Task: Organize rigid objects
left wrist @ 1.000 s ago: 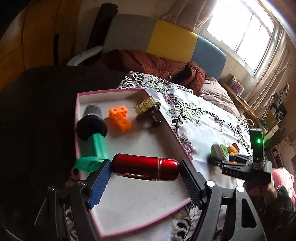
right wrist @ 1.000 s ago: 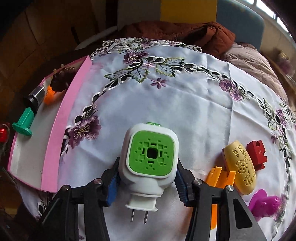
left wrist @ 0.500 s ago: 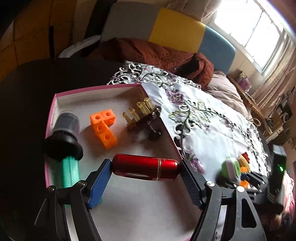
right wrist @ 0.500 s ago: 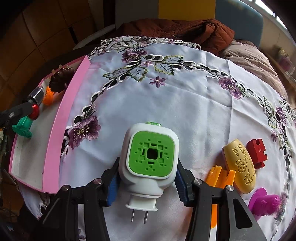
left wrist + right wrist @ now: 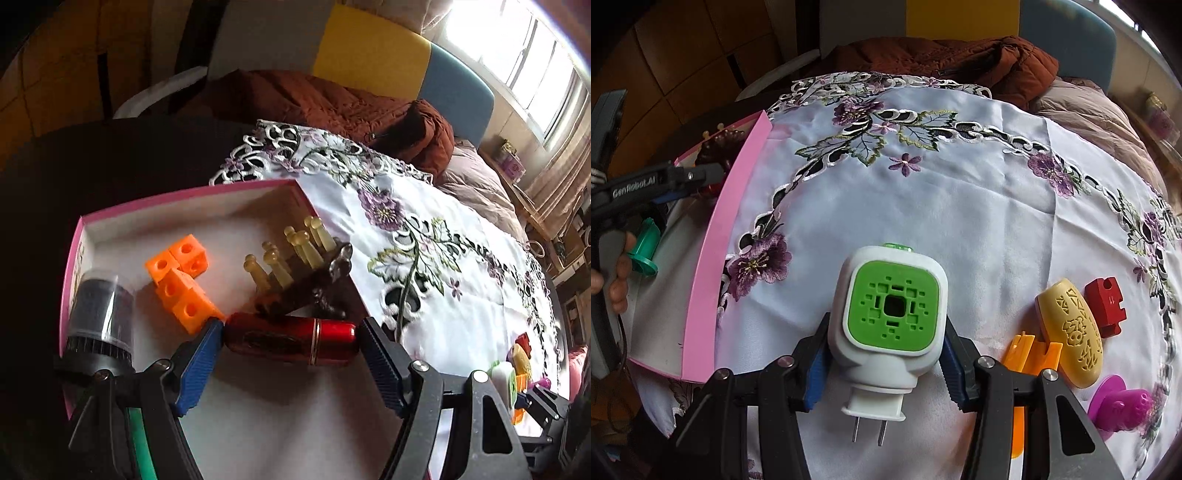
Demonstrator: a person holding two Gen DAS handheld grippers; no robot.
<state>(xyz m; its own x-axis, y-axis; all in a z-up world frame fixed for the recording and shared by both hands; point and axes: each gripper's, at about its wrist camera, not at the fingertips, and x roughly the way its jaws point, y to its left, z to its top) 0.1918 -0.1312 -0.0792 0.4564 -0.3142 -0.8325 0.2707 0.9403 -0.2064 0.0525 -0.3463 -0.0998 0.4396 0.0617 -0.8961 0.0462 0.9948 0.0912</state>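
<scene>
My left gripper [image 5: 291, 354] is shut on a red metal cylinder [image 5: 291, 341], held crosswise over the white floor of a pink-walled tray [image 5: 184, 195]. In the tray lie orange cubes [image 5: 181, 282], a dark brush with yellowish pegs [image 5: 295, 269] and a black-and-green tool [image 5: 98, 325]. My right gripper [image 5: 886, 350] is shut on a white plug-in device with a green face [image 5: 892, 310], above the flowered tablecloth. The left gripper [image 5: 661, 181] and the tray's pink wall [image 5: 720, 251] show at the left of the right wrist view.
On the cloth at the right lie a yellow oval piece [image 5: 1071, 328], a red block [image 5: 1106, 310], an orange piece [image 5: 1030, 347] and a magenta piece [image 5: 1119, 406]. A brown jacket [image 5: 945, 59] lies behind the table. The person's fingers [image 5: 617, 280] hold the left gripper's handle.
My left gripper has carried the red cylinder farther into the tray, closer to the orange cubes and the brush. My right gripper has kept still with the plug-in device.
</scene>
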